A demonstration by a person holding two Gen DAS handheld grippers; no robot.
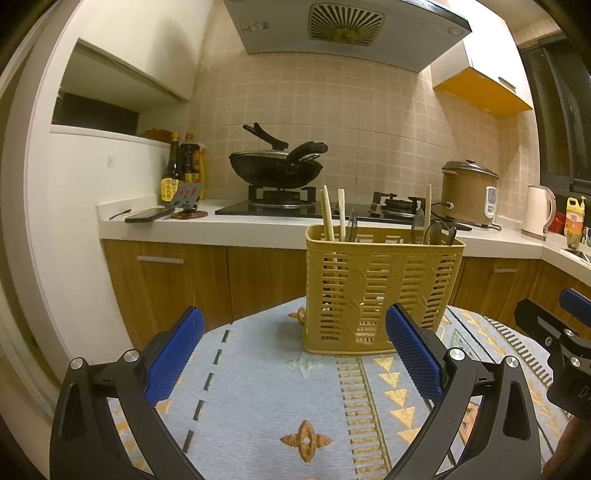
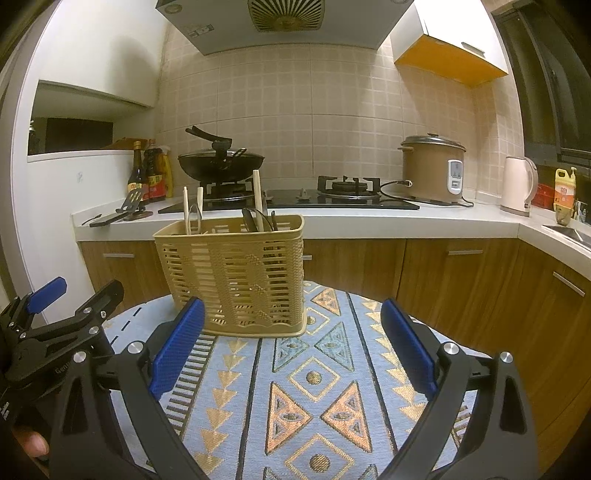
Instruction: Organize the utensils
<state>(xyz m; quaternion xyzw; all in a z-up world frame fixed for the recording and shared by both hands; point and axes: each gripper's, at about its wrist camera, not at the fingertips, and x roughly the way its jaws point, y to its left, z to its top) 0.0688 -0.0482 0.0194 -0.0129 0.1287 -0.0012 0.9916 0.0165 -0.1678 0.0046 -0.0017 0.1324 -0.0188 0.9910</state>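
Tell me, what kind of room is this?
A home kitchen, most likely: a wok sits on a gas stove under a range hood, with a rice cooker on the counter.

My left black two-finger gripper with blue ribbed pads (image 1: pixel 293 350) is level, its jaws spread wide with nothing between them, fingers pointing toward twelve o'clock. My right black two-finger gripper with blue ribbed pads (image 2: pixel 291 347) sits the same way, jaws wide and empty. From the left camera the right tool shows at three o'clock; from the right camera the left shows at nine o'clock.
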